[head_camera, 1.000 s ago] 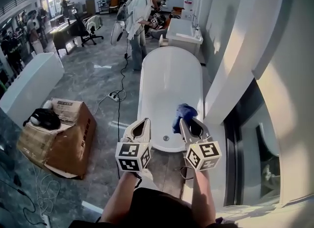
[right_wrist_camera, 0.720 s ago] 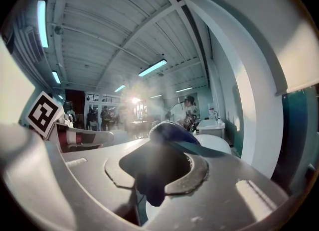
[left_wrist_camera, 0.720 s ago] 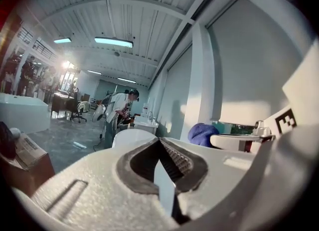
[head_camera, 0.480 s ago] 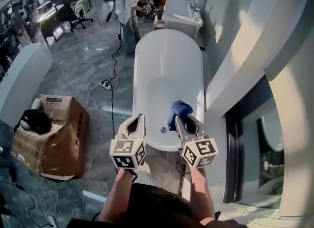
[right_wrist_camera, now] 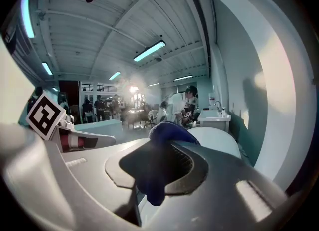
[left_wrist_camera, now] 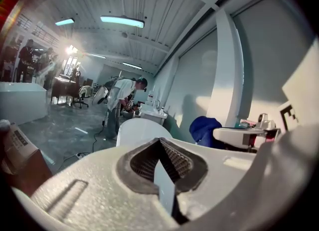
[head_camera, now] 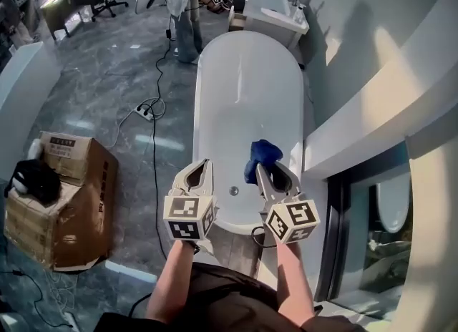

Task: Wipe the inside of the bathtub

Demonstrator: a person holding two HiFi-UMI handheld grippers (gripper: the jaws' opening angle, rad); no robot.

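Room: a workshop hall with a grey marbled floor [head_camera: 107, 94]; a white bathtub [head_camera: 247, 87] stands along the right wall.
Change: over the last second the bathtub has been brought nearer in the head view, while both grippers have been kept level.
Meaning: an approach is judged to be under way; wiping is not yet begun.
Right gripper [head_camera: 275, 173]: clamped on a blue cloth [head_camera: 259, 157].
Left gripper [head_camera: 200, 172]: jaws pressed together, nothing held.
Cloth: hung over the tub's near end, right of the drain [head_camera: 233, 190]; contact with the tub cannot be told.
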